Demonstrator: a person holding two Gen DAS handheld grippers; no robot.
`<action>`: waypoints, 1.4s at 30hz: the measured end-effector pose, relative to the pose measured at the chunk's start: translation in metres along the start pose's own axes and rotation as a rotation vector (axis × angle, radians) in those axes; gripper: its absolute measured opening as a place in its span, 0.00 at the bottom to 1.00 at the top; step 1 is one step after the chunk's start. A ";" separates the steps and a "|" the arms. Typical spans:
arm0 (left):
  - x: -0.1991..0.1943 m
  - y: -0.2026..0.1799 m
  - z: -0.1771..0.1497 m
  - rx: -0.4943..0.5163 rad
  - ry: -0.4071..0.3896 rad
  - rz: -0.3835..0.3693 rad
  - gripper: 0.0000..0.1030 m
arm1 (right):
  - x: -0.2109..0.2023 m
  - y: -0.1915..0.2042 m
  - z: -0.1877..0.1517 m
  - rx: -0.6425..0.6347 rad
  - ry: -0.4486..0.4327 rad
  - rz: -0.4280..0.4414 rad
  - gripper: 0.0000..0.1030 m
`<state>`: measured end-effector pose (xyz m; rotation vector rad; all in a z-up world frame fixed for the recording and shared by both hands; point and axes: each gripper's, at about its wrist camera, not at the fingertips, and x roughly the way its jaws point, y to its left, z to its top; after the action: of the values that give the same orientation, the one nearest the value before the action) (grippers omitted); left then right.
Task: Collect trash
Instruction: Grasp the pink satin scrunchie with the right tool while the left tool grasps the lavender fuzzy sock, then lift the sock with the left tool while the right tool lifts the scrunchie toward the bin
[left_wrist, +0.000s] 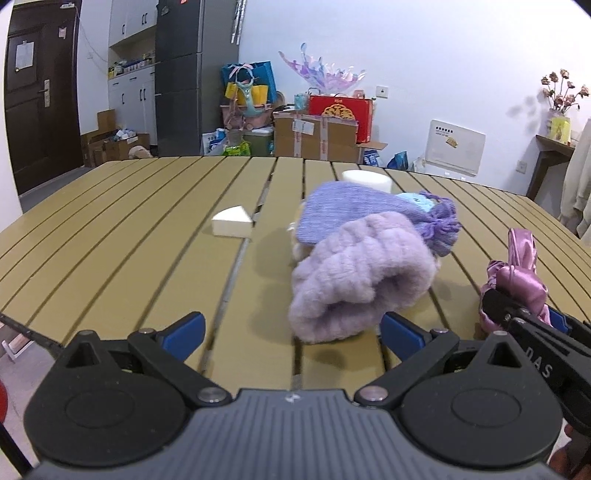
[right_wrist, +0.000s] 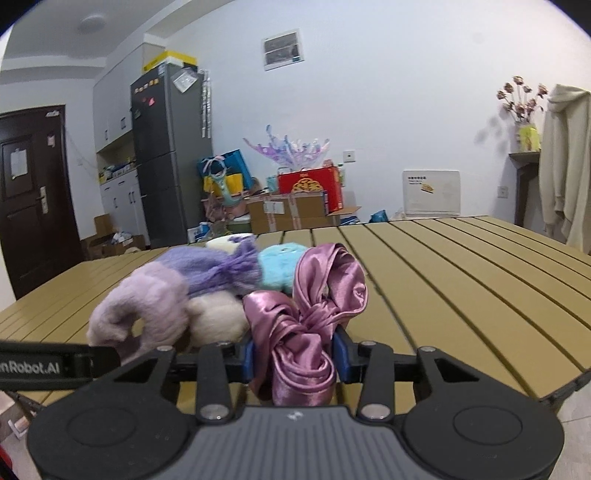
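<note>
On a slatted yellow-brown worktop (left_wrist: 110, 229), the right gripper (right_wrist: 297, 360) pinches a pink satin scrunchie (right_wrist: 306, 332) between its blue pads (right_wrist: 341, 356), the knotted fabric bulging up above and below the fingertips and lifted just off the worktop's near edge. The left gripper (left_wrist: 291, 330) stands spread wide with nothing between its blue pads (left_wrist: 186, 328), low over the worktop and just short of a fluffy lilac hat (left_wrist: 360, 277) that lies on its side with its opening toward the camera. Behind the hat sits a purple knitted piece with a tassel (left_wrist: 373, 214), a pale blue plush item (right_wrist: 277, 269) beside it and a cream-coloured fluffy thing (right_wrist: 218, 321) partly tucked beneath. A white foam wedge (left_wrist: 232, 221) rests alone to the left of the pile, and a white cylinder (left_wrist: 365, 179) stands behind it. In the left wrist view the scrunchie appears at the right edge, clamped in the other gripper's black fingers.
</note>
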<state>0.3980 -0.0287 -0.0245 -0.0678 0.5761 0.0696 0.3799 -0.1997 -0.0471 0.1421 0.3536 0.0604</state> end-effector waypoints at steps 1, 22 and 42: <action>0.001 -0.003 0.000 0.002 -0.005 -0.004 1.00 | -0.001 -0.002 0.000 0.005 -0.002 -0.002 0.38; 0.042 -0.029 -0.003 0.027 -0.026 0.060 0.52 | 0.002 -0.042 0.003 0.049 -0.007 -0.049 0.38; 0.002 -0.007 0.001 0.026 -0.091 0.087 0.21 | -0.012 -0.032 -0.002 0.030 -0.034 -0.022 0.38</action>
<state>0.4009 -0.0360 -0.0243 -0.0139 0.4884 0.1490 0.3689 -0.2318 -0.0494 0.1691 0.3223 0.0311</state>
